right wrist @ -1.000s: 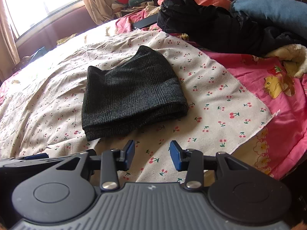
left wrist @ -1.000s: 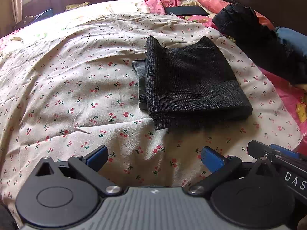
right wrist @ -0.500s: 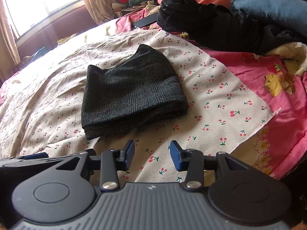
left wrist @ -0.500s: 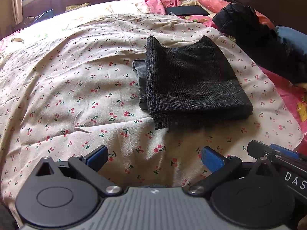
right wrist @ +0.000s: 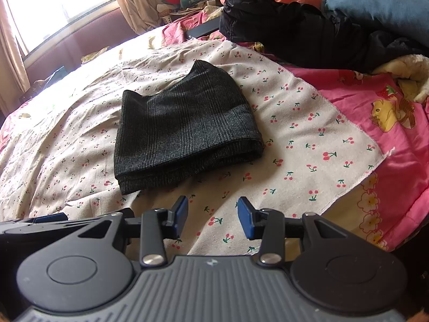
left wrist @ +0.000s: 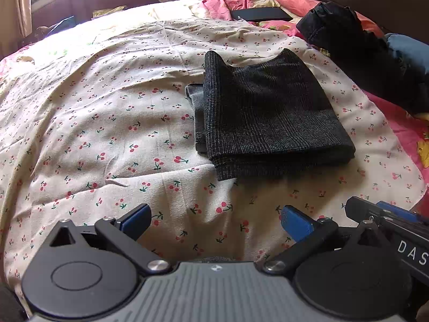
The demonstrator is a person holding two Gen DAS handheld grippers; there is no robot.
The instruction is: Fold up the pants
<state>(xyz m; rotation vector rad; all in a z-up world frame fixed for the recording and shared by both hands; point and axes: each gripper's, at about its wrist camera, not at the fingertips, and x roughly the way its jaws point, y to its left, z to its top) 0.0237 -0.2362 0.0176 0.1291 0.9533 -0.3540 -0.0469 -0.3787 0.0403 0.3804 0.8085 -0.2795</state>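
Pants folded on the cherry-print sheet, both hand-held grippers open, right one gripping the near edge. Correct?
Not quite. The right wrist view shows the right hand-held gripper open and empty, short of the folded pants. The rest holds: cherry-print sheet, left hand-held gripper open.

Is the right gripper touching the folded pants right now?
Apart. In the right wrist view, the right gripper is open with bare cherry-print sheet showing between its fingertips and the near edge of the folded dark pants.

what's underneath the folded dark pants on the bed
The folded pants lie on the cherry-print sheet; a grey inner layer pokes out leftward. Anything directly beneath is covered.
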